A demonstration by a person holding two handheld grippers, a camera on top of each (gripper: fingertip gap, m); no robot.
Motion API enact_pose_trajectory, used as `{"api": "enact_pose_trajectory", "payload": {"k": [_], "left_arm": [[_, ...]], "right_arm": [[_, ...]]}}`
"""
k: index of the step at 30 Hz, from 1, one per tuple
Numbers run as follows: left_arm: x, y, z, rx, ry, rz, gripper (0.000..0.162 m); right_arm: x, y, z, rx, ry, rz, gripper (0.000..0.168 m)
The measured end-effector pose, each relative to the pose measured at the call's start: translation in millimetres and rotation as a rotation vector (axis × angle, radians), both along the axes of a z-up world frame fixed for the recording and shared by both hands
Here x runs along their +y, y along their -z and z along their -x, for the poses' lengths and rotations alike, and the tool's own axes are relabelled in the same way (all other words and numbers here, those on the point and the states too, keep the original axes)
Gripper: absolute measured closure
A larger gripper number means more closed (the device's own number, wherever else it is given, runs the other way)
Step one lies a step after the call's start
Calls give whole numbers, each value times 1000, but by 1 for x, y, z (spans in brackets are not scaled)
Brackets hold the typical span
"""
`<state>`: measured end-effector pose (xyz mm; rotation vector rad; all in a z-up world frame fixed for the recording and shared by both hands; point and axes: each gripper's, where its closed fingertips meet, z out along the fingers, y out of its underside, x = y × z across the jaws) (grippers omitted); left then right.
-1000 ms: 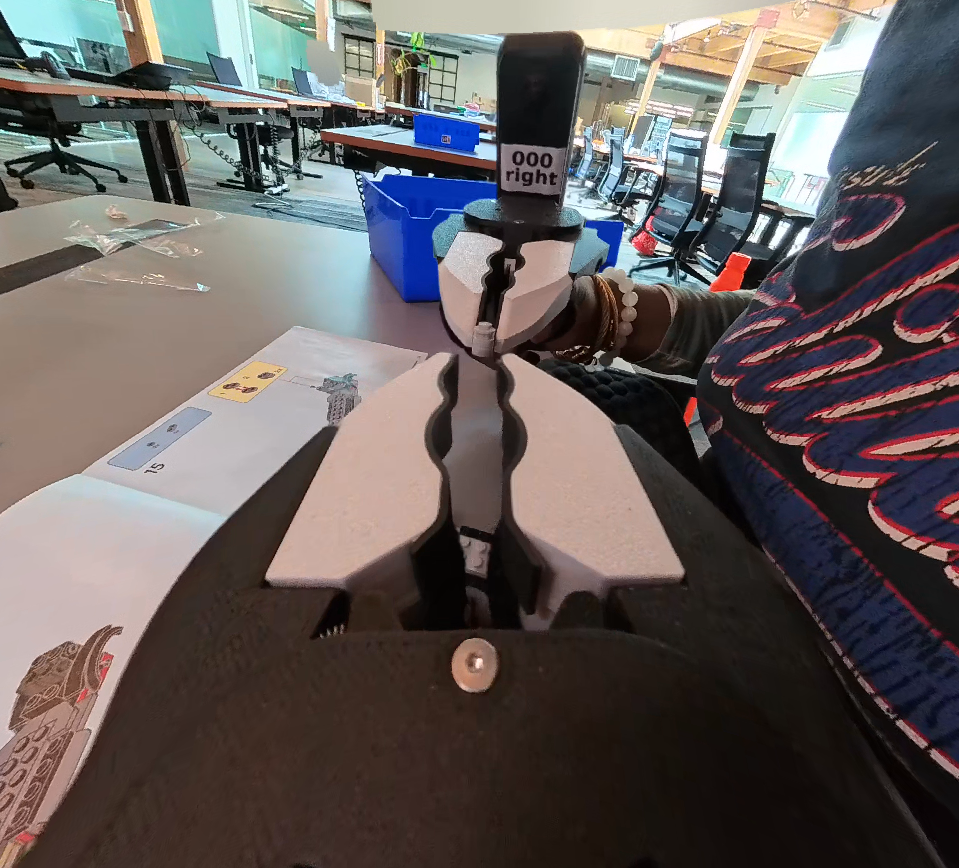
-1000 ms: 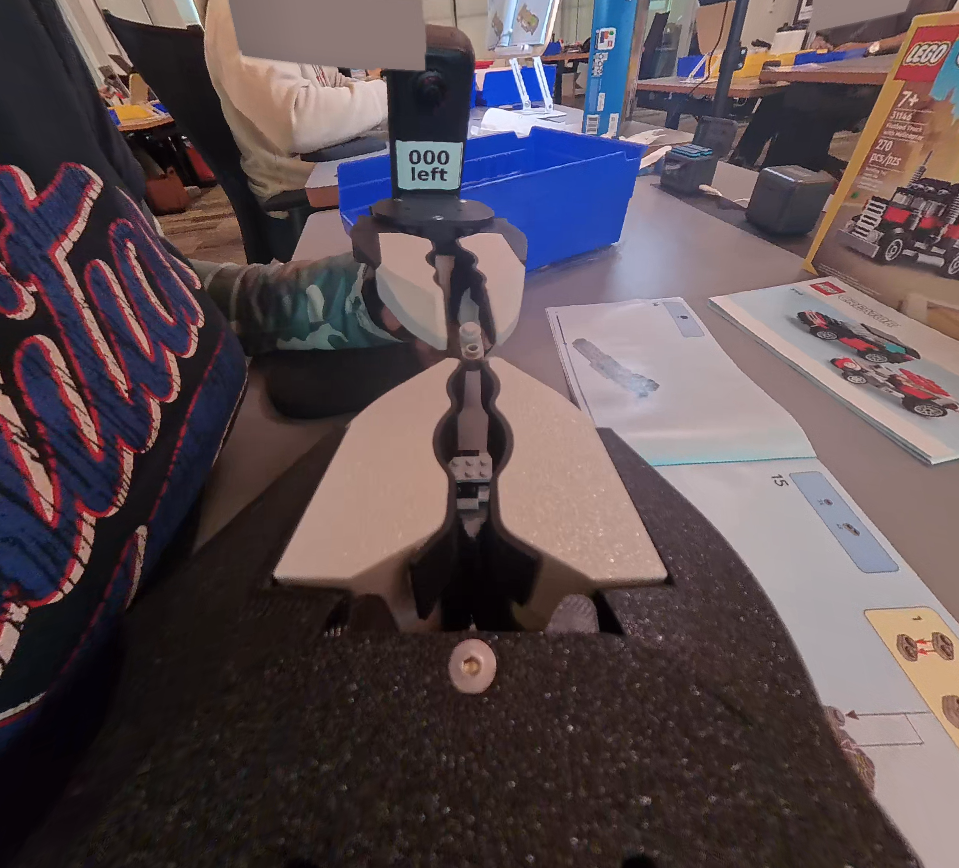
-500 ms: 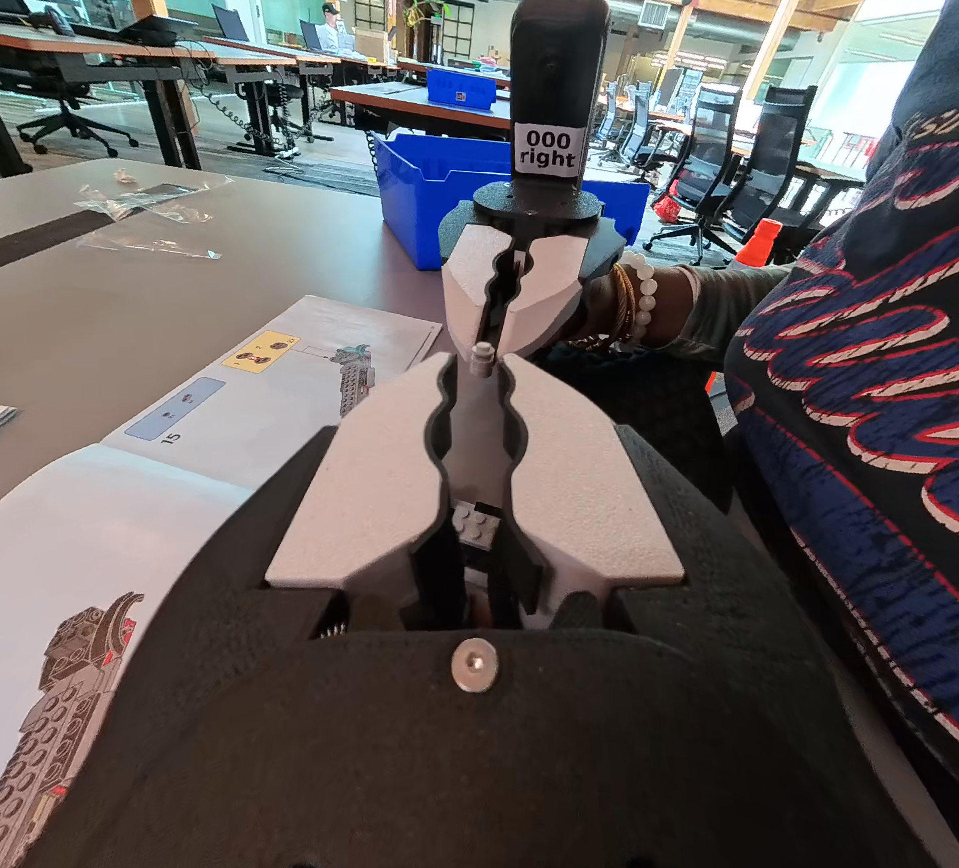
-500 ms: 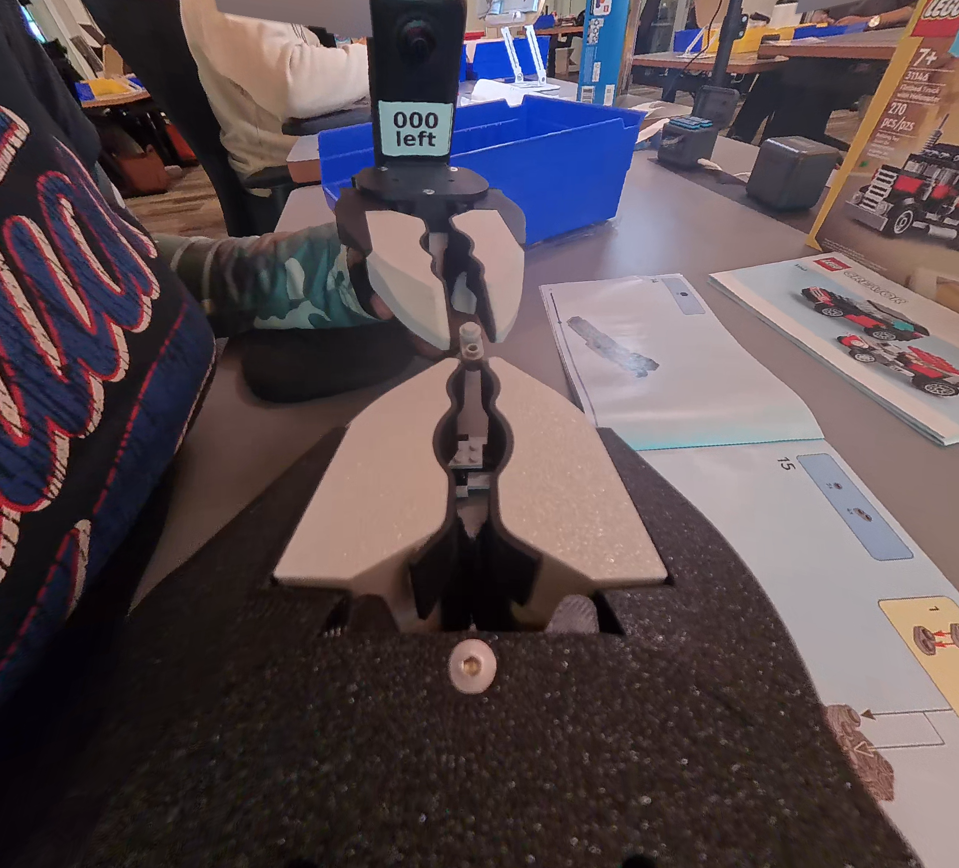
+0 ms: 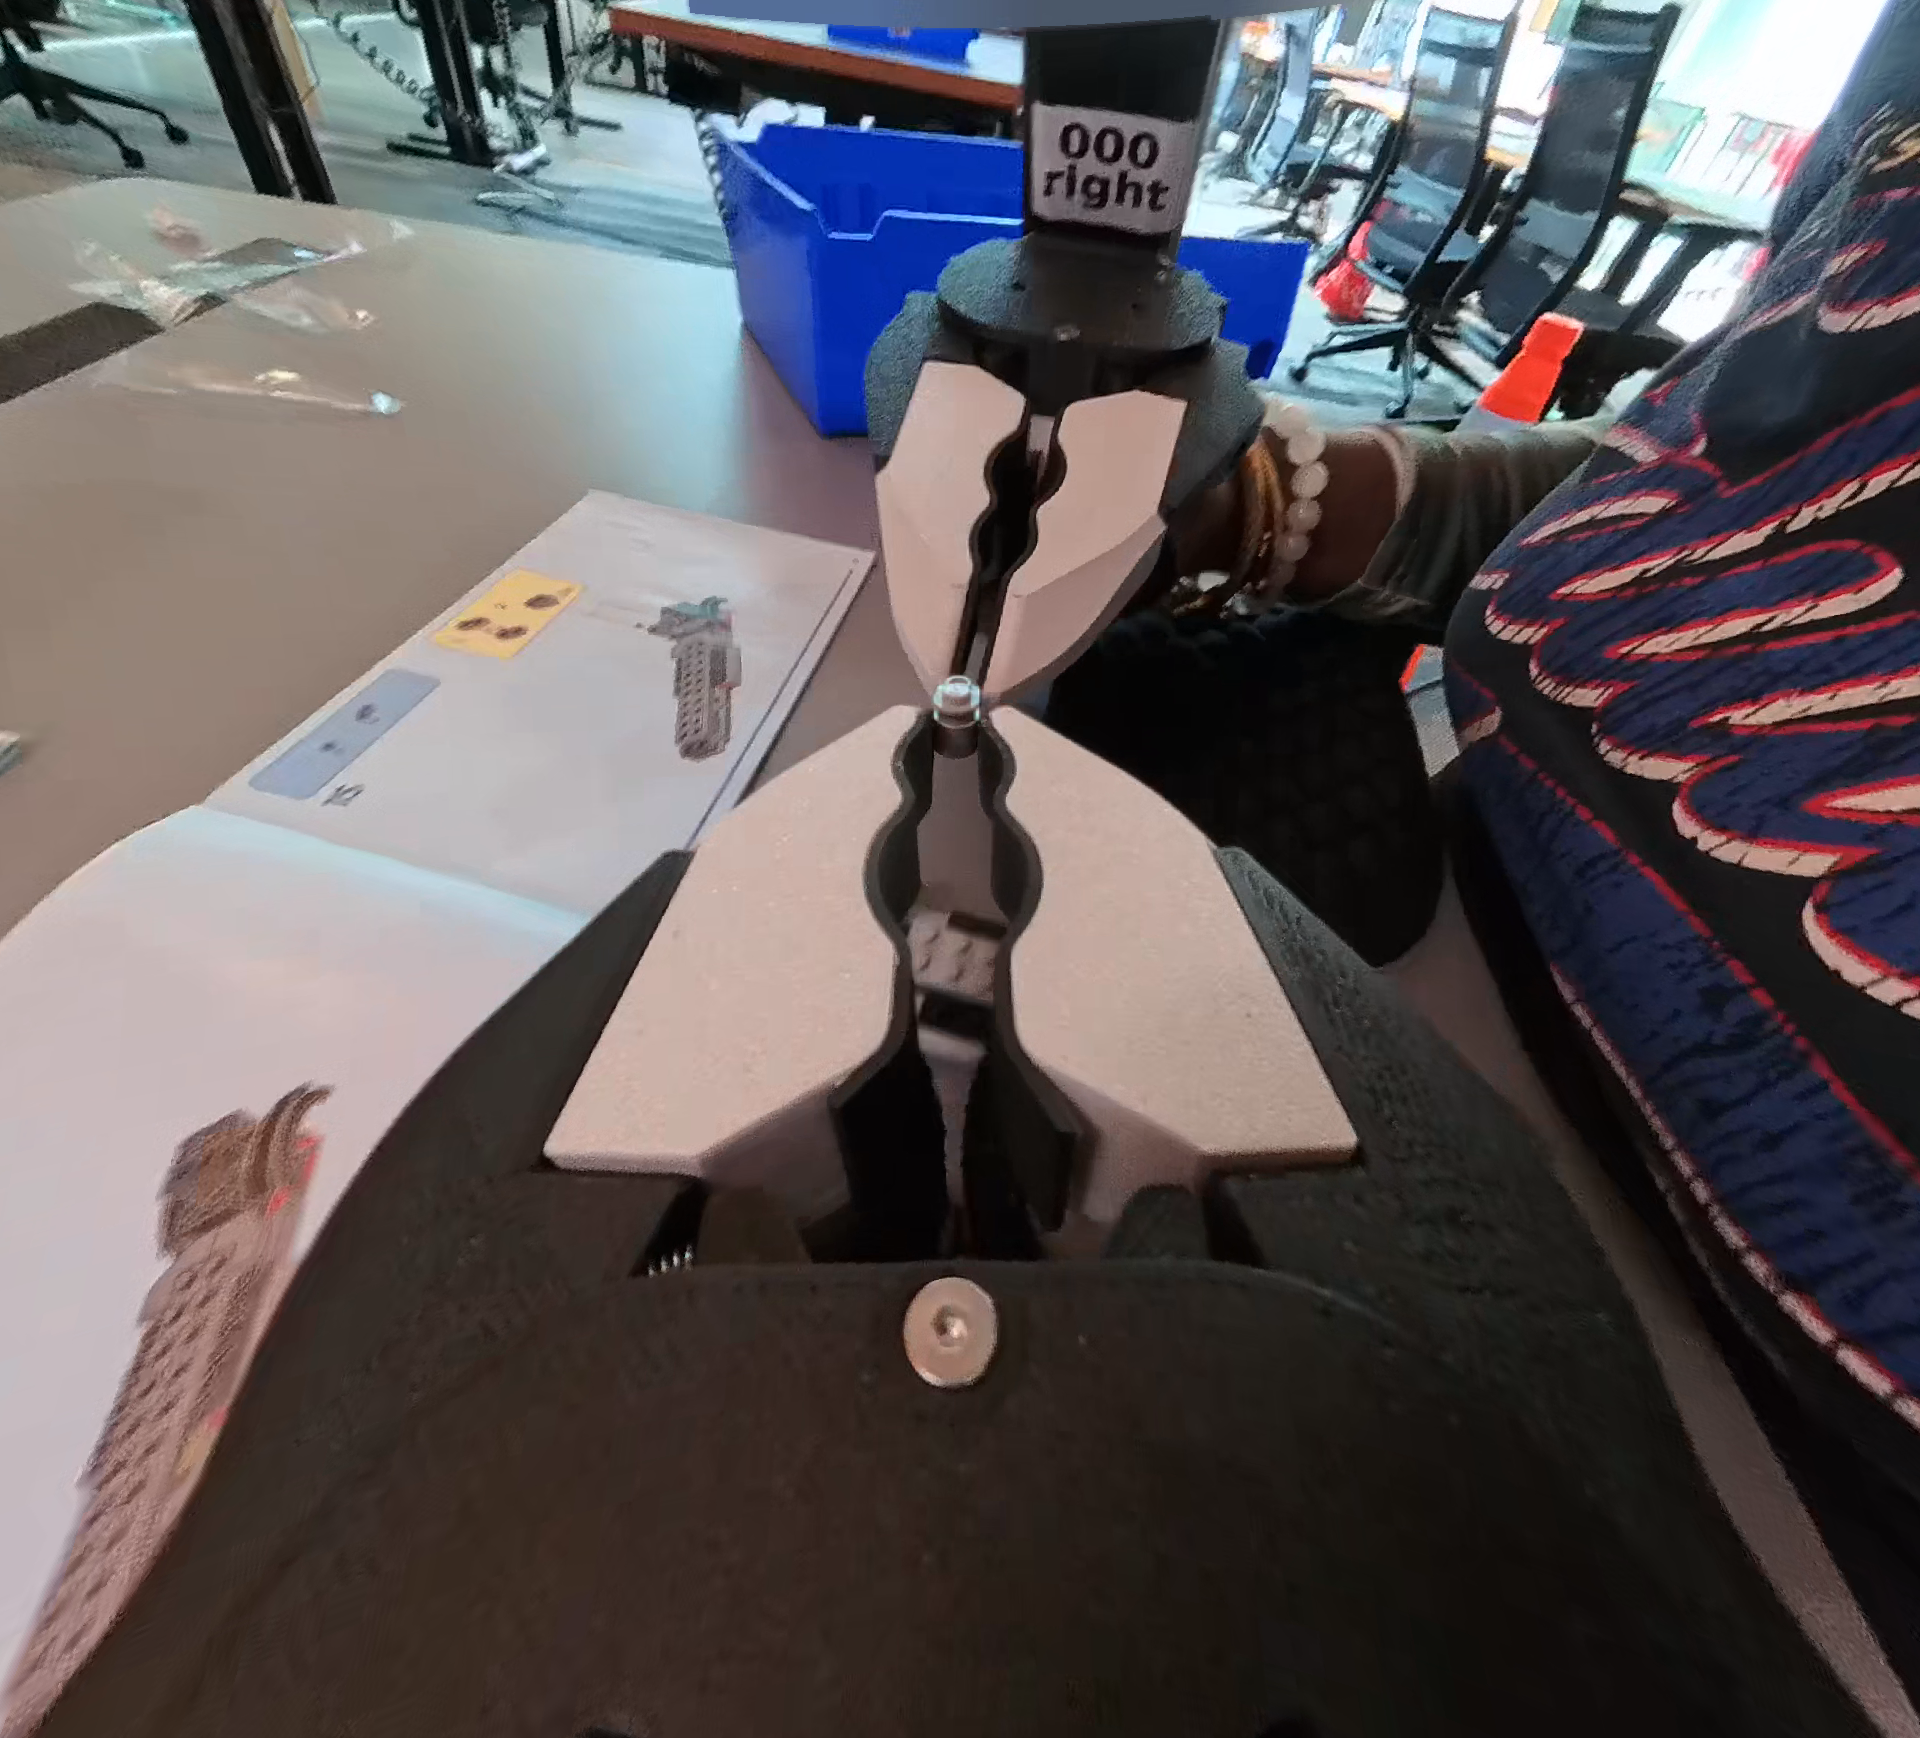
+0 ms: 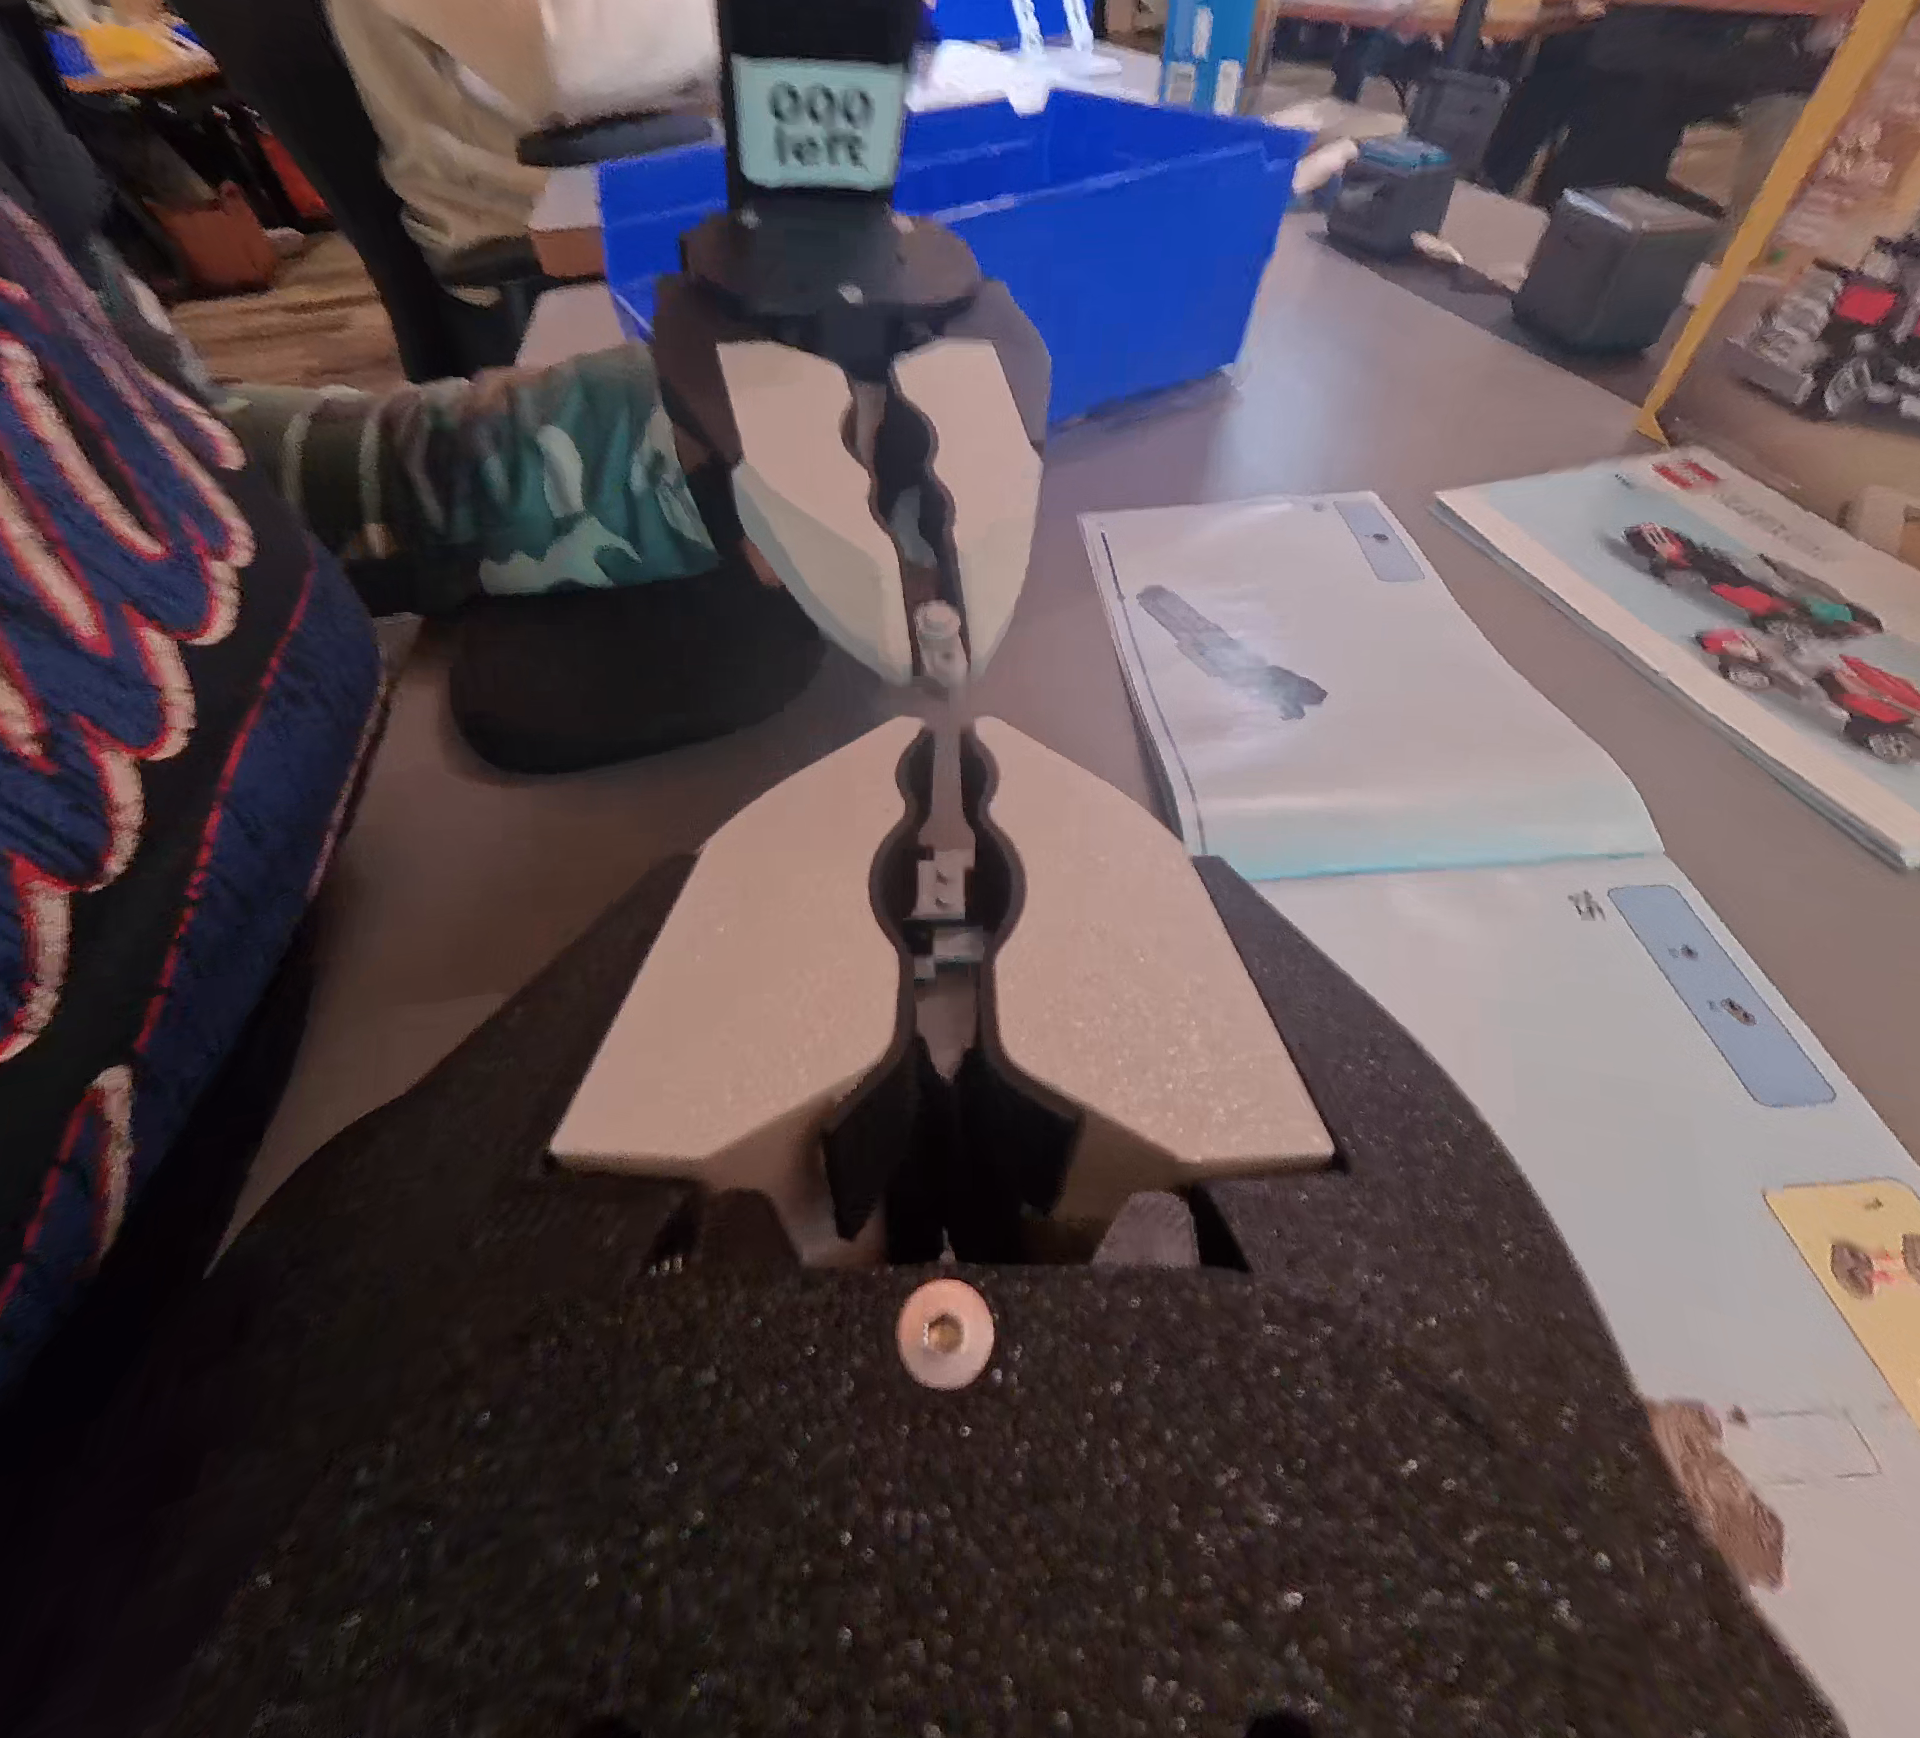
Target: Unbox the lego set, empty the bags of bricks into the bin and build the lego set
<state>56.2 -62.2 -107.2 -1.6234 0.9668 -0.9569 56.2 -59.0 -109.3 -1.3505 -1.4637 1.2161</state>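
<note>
My left gripper (image 5: 954,732) is shut on a long grey brick piece (image 5: 951,950) that runs along the gap between its fingers. My right gripper (image 6: 948,727) is shut on a thin grey brick piece (image 6: 945,888). The two grippers face each other tip to tip above the table edge. A small light-grey round piece (image 5: 956,701) sits where the tips meet, and in the right wrist view (image 6: 938,639) it lies between the left gripper's (image 6: 940,665) fingertips. The right gripper (image 5: 971,665) also shows in the left wrist view. I cannot tell which piece the round one is fixed to.
An open instruction booklet (image 5: 540,753) (image 6: 1351,701) lies under the grippers. A blue bin (image 5: 831,275) (image 6: 1143,234) stands behind. A second booklet (image 6: 1714,608) and the set's box (image 6: 1818,286) are at the right. Empty clear bags (image 5: 239,379) lie far left. The person's torso (image 5: 1662,753) is close. Left and right tips are no more than a few centimetres apart.
The grippers have closed the gap and now meet tip to tip. The round piece went from the right gripper's tip to the left gripper's tip. Both stay shut.
</note>
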Motion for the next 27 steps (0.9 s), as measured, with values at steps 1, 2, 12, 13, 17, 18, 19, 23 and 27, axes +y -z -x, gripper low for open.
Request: {"api": "enact_pose_trajectory", "payload": {"k": [1, 2, 12, 13, 17, 18, 19, 23, 27], "left_arm": [[2, 2, 8, 26, -17, -8, 154], [4, 6, 16, 61, -32, -15, 154], [8, 37, 16, 215, 2, -14, 154], [8, 37, 15, 216, 1, -14, 154], [7, 38, 15, 210, 23, 22, 154], [7, 39, 15, 208, 30, 33, 154], [6, 39, 14, 204, 39, 39, 154], [5, 33, 15, 170, 45, 23, 154], [2, 28, 14, 145, 58, -19, 154]], "right_arm": [[4, 5, 0, -42, 31, 10, 159], [6, 12, -1, -98, 60, 21, 150], [14, 56, 8, -383, 140, 16, 124], [13, 56, 9, -380, 123, 24, 125], [12, 55, 11, -357, 86, 16, 133], [14, 51, 11, -338, 88, -2, 138], [15, 46, 11, -306, 85, -31, 146], [7, 26, 14, -197, 14, -141, 154], [1, 26, 19, -197, -40, -131, 156]]}}
